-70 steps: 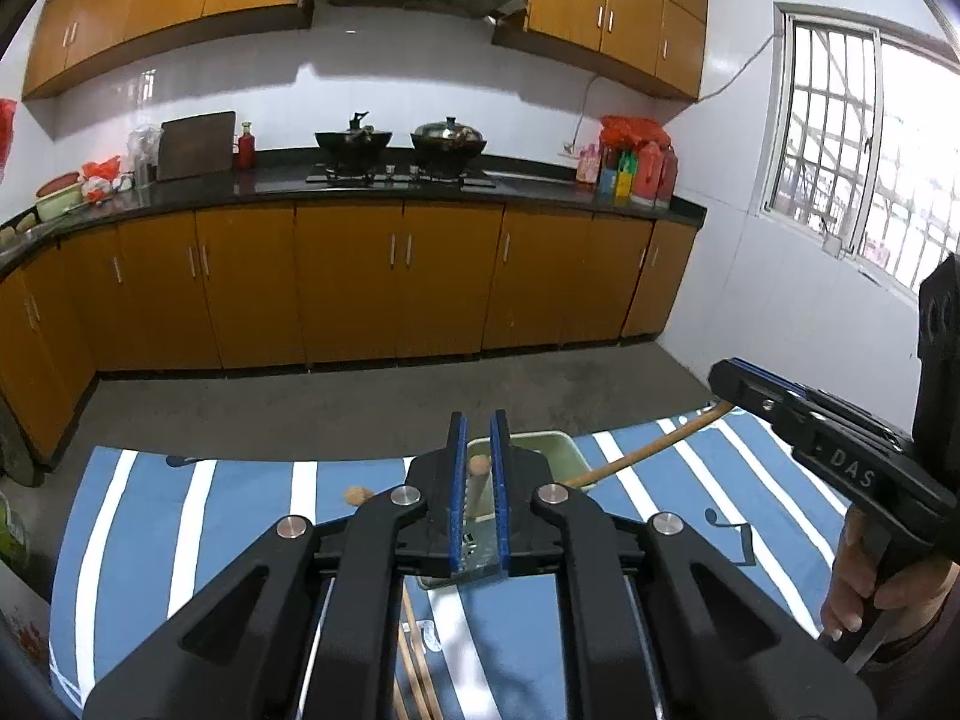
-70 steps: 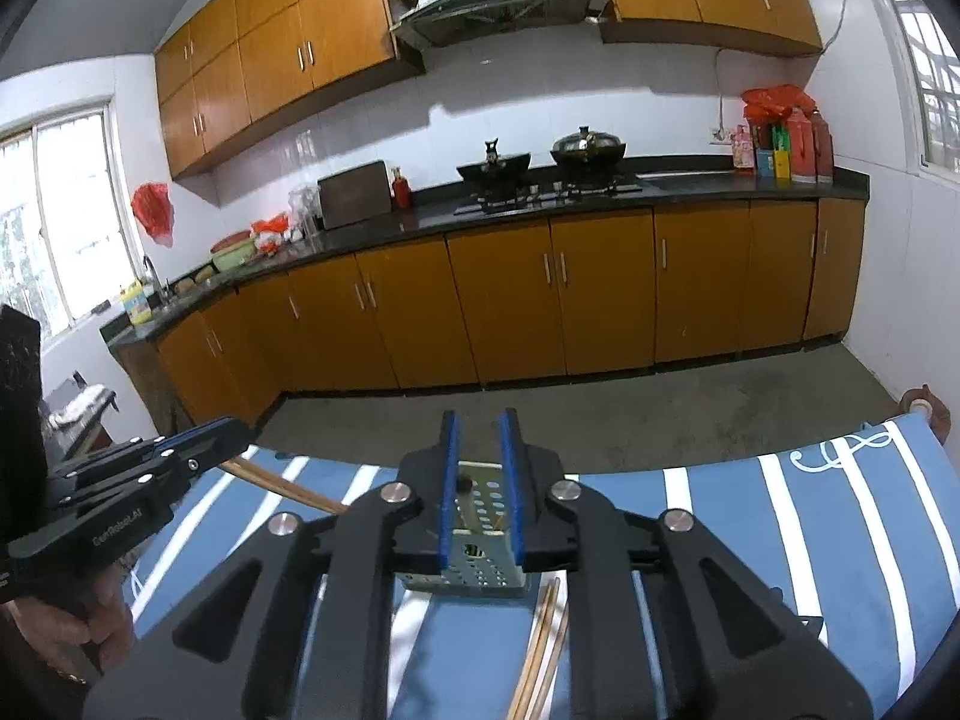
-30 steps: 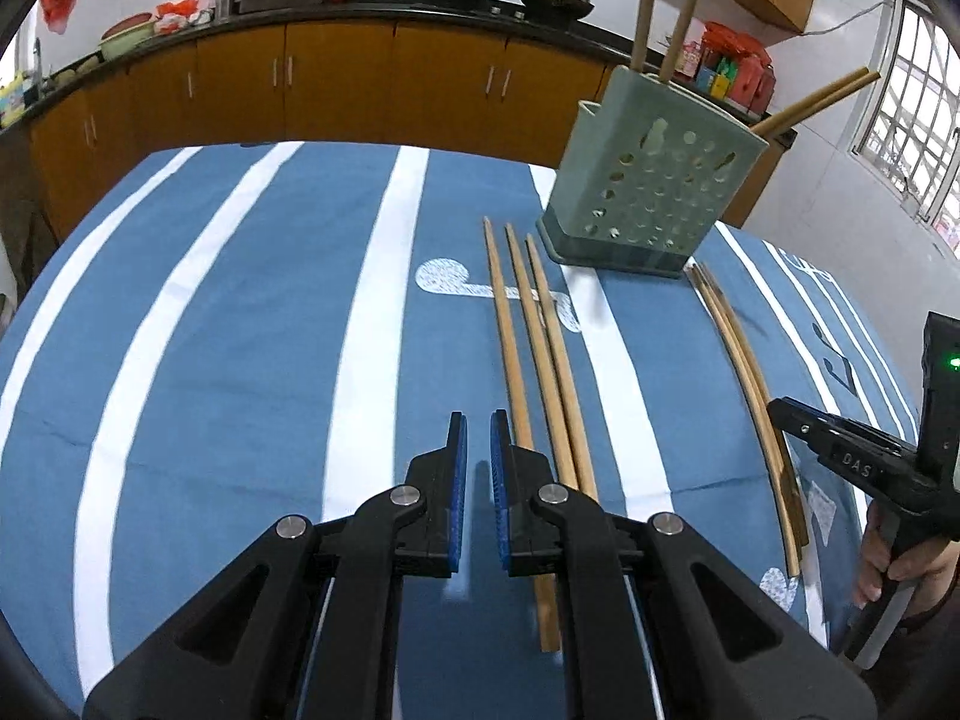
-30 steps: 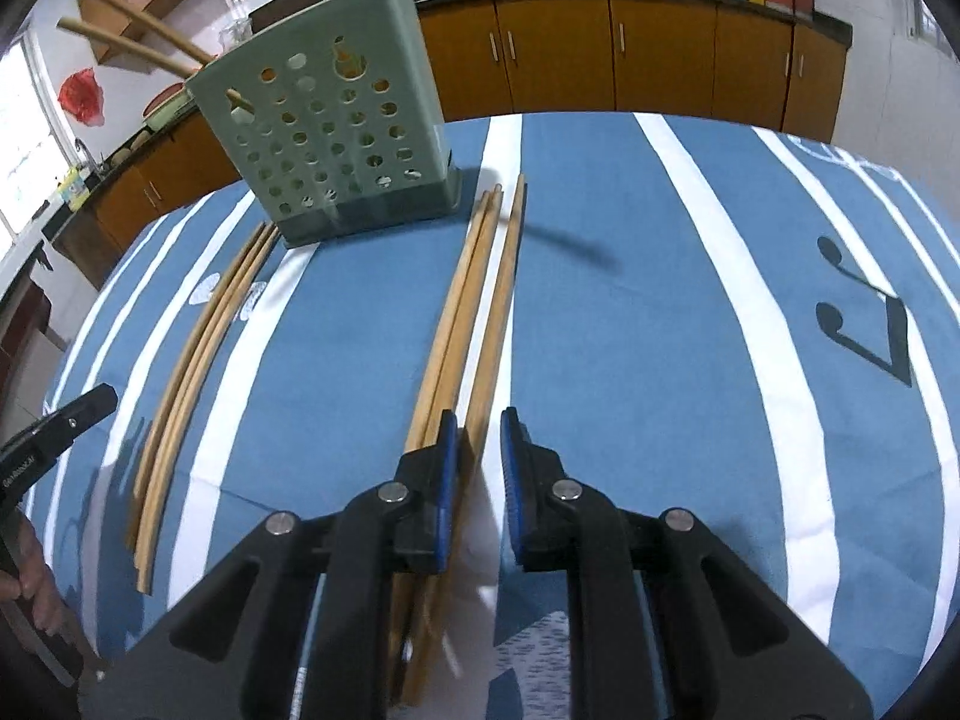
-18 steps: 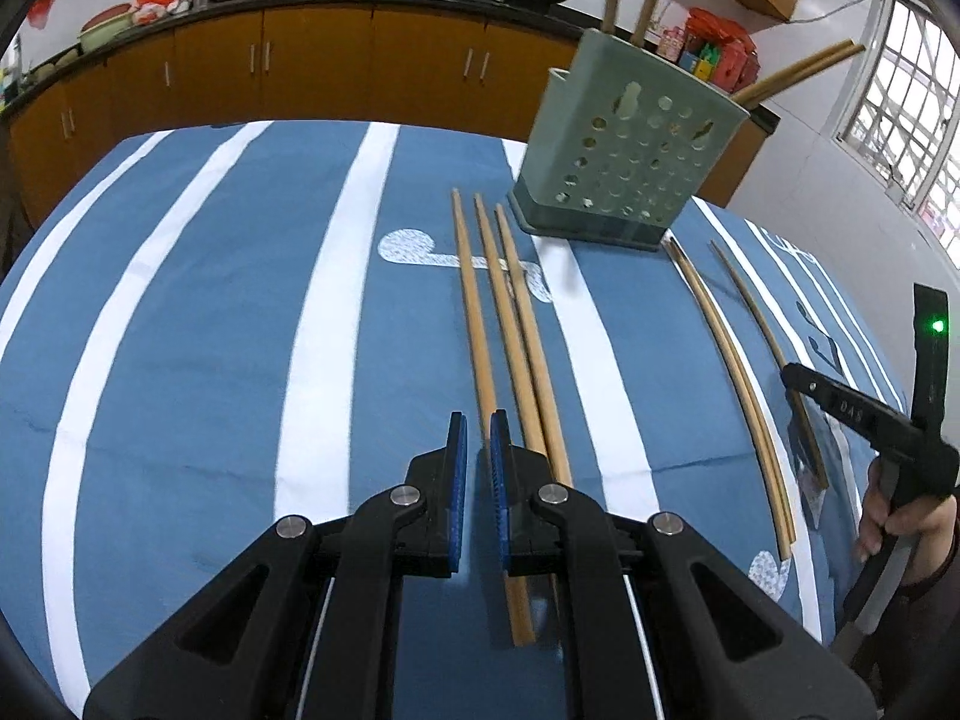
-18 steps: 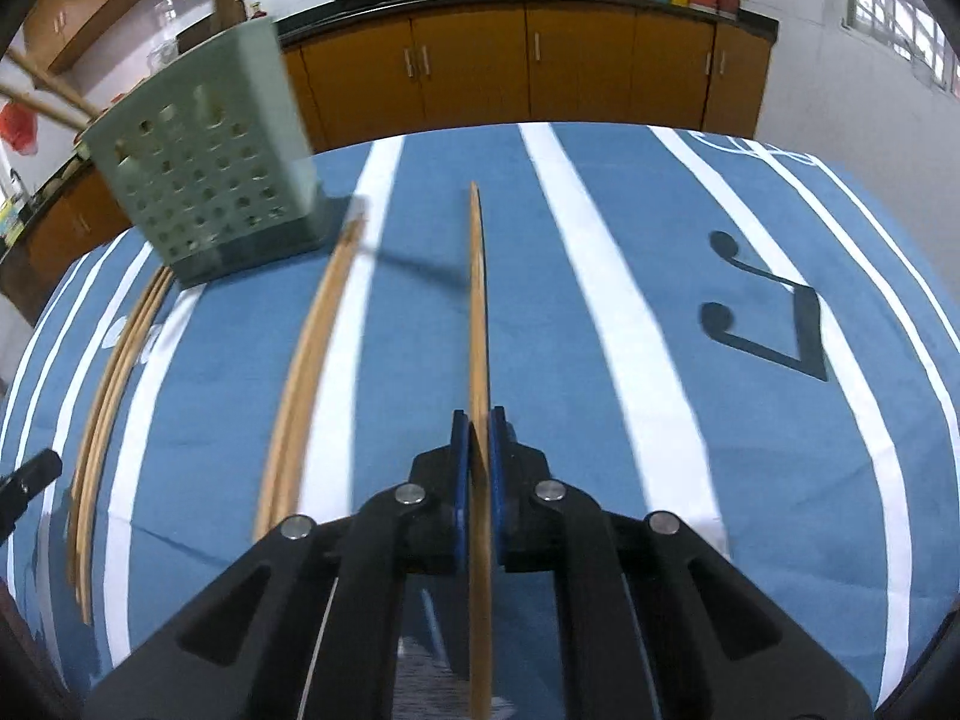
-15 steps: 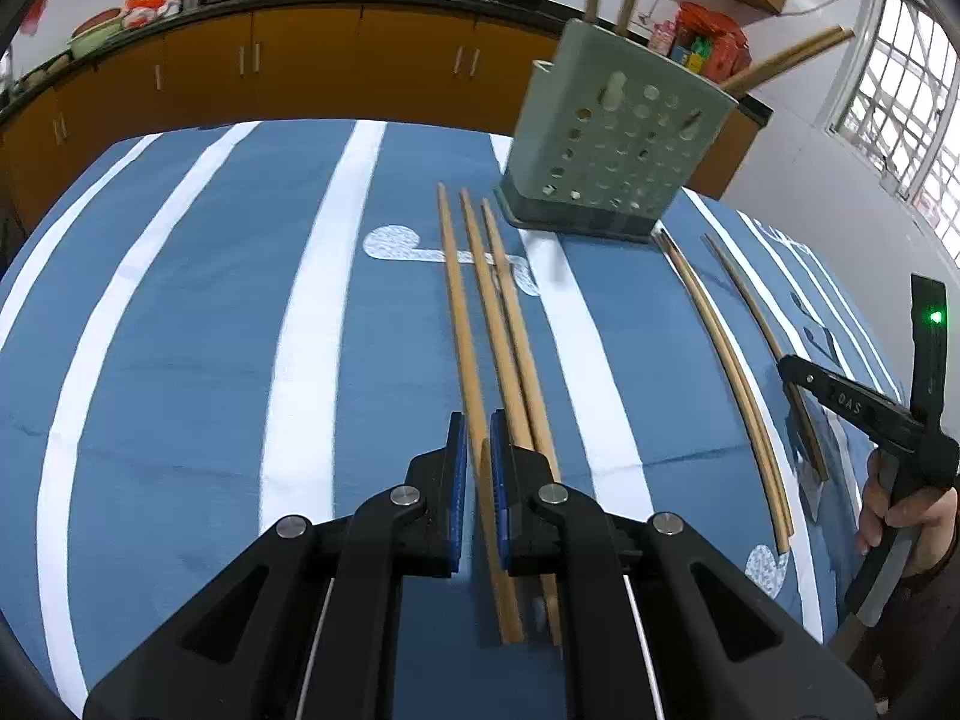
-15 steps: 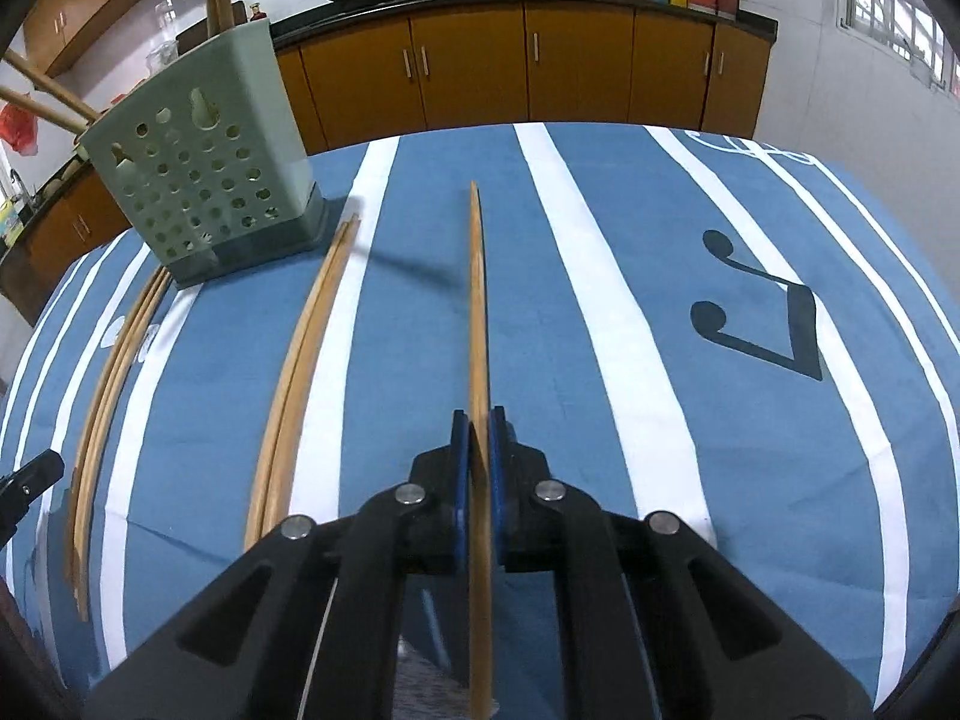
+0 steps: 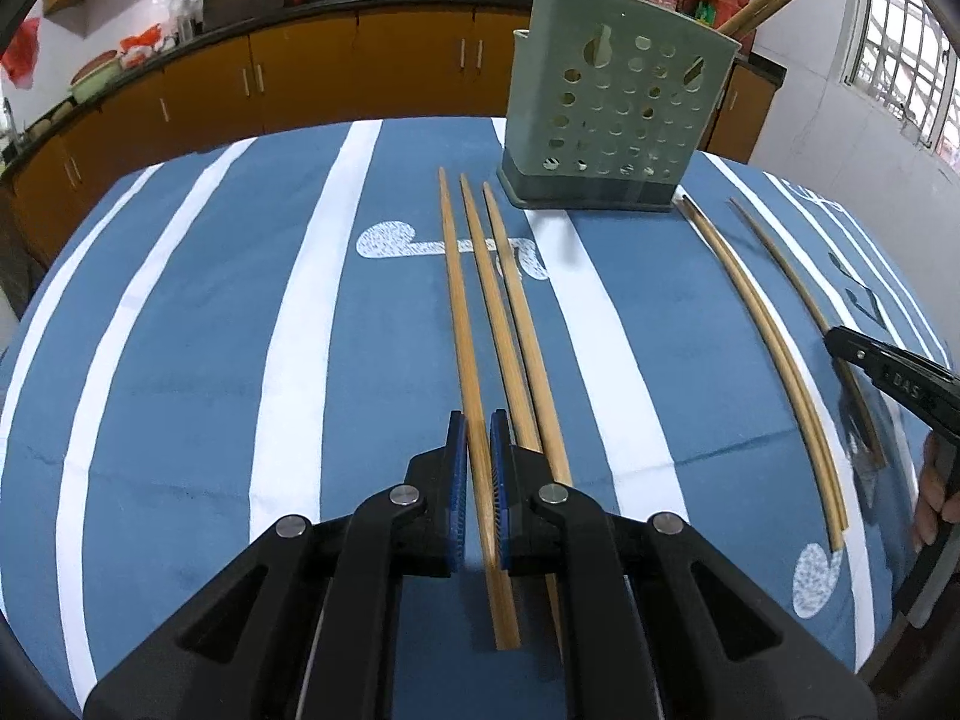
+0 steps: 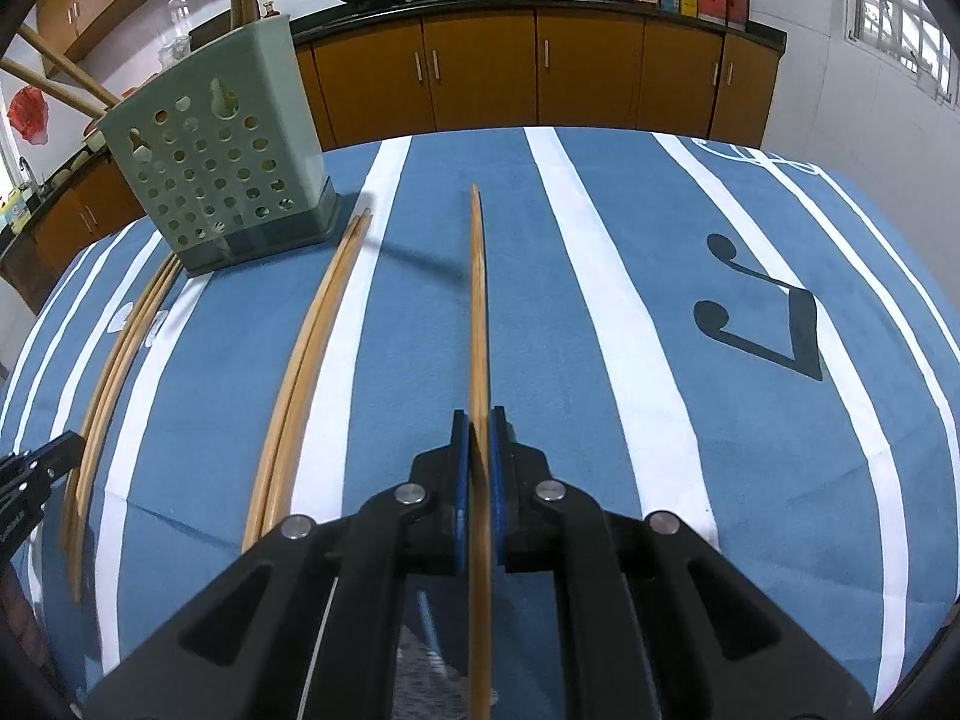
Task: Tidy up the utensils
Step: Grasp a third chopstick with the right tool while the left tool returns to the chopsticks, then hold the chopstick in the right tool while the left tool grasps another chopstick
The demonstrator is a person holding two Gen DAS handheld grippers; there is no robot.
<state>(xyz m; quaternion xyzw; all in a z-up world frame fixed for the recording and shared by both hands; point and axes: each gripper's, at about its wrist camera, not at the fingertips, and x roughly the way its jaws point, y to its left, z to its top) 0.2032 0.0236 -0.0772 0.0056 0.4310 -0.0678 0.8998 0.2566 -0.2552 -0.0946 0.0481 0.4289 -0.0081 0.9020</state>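
Across the striped blue cloth of the surface (image 9: 198, 312), the sorting looks partly done: the green holder (image 9: 618, 114) already has several chopsticks standing or leaning in it, while more lie loose on either side of it. To its left in the left wrist view lie three chopsticks side by side; the leftmost chopstick (image 9: 465, 324) sits between the pads of the left hand-held gripper (image 9: 478, 468), whose jaws are narrow and pinched on it near its near end. To the holder's right lie a pair of chopsticks (image 9: 762, 336) close together, and beyond them the right hand-held gripper (image 10: 478, 468) has its jaws clamped on a single chopstick (image 10: 477, 300), whose far tip looks raised off the cloth, judging by the shadow beside it.

By my reading, two sticks are in hand and four remain on the cloth, so perhaps half the job is left.

Room to move seems good: the cloth between the loose sticks and the holder is bare, and the right half of the surface is open. The holder stands near the far edge of the surface, so a hard nudge could push it off. Chopsticks leaning out of its top narrow the way in from above.
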